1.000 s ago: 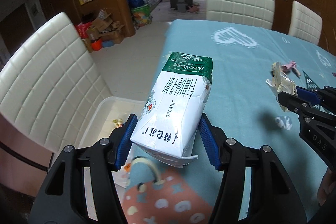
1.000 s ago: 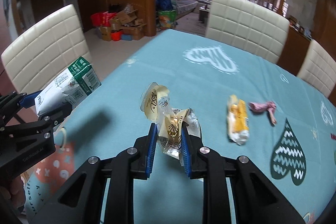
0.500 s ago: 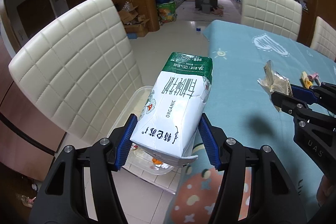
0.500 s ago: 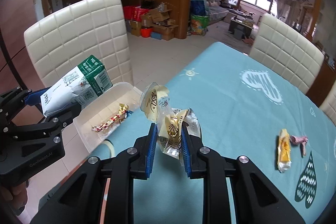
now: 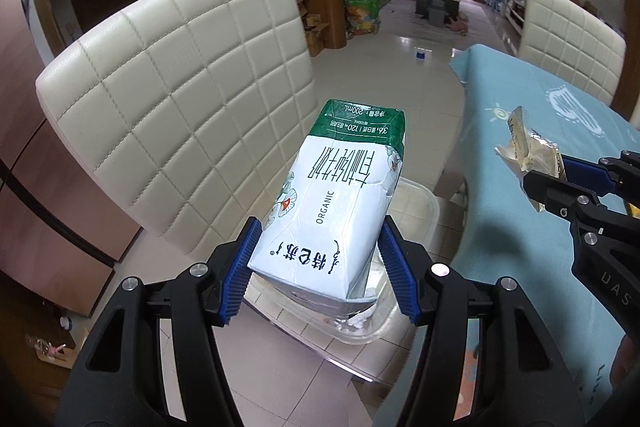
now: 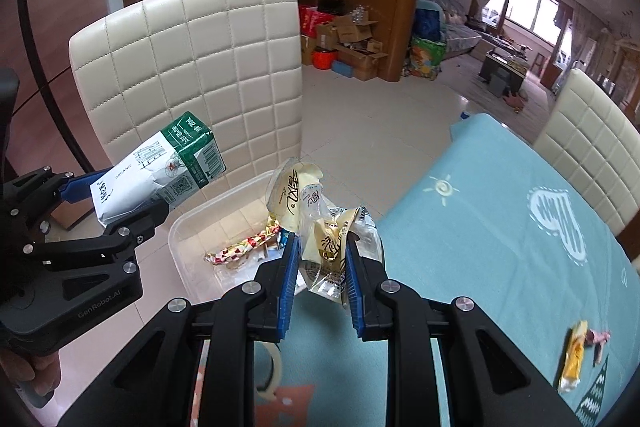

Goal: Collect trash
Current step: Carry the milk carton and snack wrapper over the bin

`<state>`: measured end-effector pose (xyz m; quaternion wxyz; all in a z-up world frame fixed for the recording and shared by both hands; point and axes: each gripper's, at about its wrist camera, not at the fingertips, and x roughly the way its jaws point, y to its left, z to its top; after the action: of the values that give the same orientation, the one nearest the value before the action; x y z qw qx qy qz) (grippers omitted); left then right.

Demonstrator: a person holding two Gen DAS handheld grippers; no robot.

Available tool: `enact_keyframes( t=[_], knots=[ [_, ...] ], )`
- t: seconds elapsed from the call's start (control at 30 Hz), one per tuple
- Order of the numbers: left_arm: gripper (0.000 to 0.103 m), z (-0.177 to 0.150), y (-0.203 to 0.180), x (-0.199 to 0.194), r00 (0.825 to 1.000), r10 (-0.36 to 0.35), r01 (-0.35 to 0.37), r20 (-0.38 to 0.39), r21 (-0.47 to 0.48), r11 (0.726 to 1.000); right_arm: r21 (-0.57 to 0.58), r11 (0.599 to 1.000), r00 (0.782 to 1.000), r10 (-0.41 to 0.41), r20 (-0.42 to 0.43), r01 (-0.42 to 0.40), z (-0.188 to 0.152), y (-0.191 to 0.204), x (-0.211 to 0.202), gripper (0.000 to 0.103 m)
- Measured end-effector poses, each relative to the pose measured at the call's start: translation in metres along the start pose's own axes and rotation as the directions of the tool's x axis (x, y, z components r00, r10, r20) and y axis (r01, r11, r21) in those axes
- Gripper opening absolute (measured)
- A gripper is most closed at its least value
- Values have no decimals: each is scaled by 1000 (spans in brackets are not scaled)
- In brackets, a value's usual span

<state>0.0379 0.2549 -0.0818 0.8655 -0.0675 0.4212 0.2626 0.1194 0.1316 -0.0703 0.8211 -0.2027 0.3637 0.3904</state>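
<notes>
My left gripper (image 5: 316,267) is shut on a white and green milk carton (image 5: 340,195), held above a clear plastic bin (image 5: 416,203) on the seat of a cream chair. In the right wrist view the carton (image 6: 160,167) and left gripper (image 6: 116,203) are at the left, over the bin (image 6: 192,227), which holds a colourful wrapper (image 6: 240,247). My right gripper (image 6: 320,267) is shut on crumpled yellow and clear wrappers (image 6: 320,223) at the bin's near edge, beside the table edge. It also shows in the left wrist view (image 5: 560,179).
The cream chair back (image 5: 180,99) stands behind the bin. The teal tablecloth (image 6: 500,227) lies to the right, with a yellow wrapper (image 6: 574,359) and a pink scrap (image 6: 598,341) on it. Another cream chair (image 6: 592,139) stands at the far side.
Both grippers have swung left, away from the table and towards the chair. The carton now hangs over the bin, and the held wrappers are at the bin's edge.
</notes>
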Motion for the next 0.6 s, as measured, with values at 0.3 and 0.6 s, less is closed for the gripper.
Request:
enact_keyframes(
  t=[0.3, 0.6],
  knots=[
    [61, 7, 17, 27, 998, 49, -51, -39, -51, 997, -73, 996, 999, 53, 9, -53, 28, 18, 32, 25],
    [61, 10, 28, 48, 995, 74, -79, -72, -68, 995, -85, 993, 997, 78, -15, -79, 32, 18, 59, 67]
  ],
)
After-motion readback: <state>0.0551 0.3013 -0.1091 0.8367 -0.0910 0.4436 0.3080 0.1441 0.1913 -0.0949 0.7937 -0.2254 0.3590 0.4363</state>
